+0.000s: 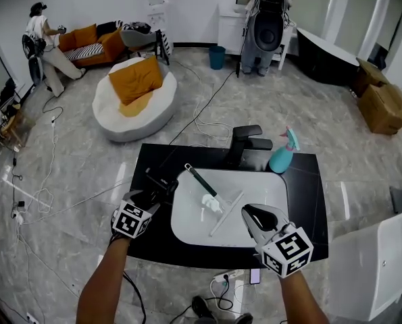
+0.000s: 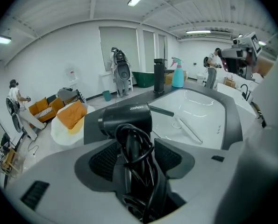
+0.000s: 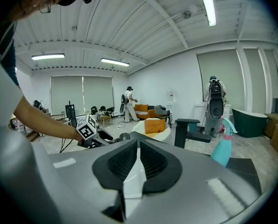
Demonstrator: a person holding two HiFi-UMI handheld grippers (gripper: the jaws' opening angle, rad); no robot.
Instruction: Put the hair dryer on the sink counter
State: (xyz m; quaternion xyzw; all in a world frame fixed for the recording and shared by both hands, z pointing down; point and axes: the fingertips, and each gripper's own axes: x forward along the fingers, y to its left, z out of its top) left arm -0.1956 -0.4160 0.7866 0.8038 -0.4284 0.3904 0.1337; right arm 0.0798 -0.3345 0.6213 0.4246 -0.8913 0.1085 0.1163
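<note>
A black hair dryer (image 1: 161, 180) with its cord wound round the handle is held by my left gripper (image 1: 155, 190), over the black counter (image 1: 153, 164) left of the white basin (image 1: 255, 191). In the left gripper view the jaws are shut on the hair dryer (image 2: 128, 121) by its handle, left gripper (image 2: 135, 158), barrel pointing toward the sink. I cannot tell whether it touches the counter. My right gripper (image 1: 253, 215) hovers at the basin's front right edge. In its own view the right gripper (image 3: 138, 161) is shut with nothing between the pads.
A black faucet (image 1: 245, 142) and a teal spray bottle (image 1: 283, 155) stand at the back of the counter. A black-handled brush (image 1: 201, 180) and a white stick (image 1: 226, 213) lie in the basin. Cables, a white beanbag (image 1: 134, 96) and boxes (image 1: 383, 103) are on the floor beyond.
</note>
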